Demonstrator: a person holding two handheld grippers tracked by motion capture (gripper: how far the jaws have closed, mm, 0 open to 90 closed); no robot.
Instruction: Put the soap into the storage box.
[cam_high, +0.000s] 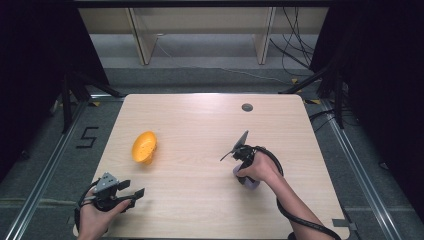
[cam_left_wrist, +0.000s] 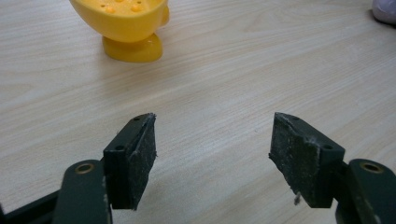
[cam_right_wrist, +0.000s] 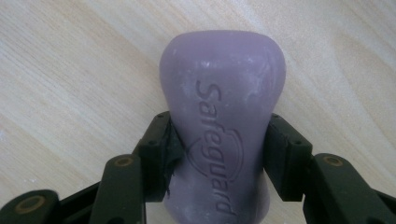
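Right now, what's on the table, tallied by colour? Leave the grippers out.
Purple: 1, the soap, clamped in the right gripper.
Yellow: 1, the dish, on the table ahead of the open left gripper.
Total: 2

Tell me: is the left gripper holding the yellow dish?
No. The left gripper stands open over bare table, with the yellow dish well ahead of its jaws.

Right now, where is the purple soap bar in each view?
High view: soap bar right of centre, under the right hand.
Left gripper view: top right corner.
Right gripper view: centre, clamped by the right gripper.
Shared landmark: wooden table.
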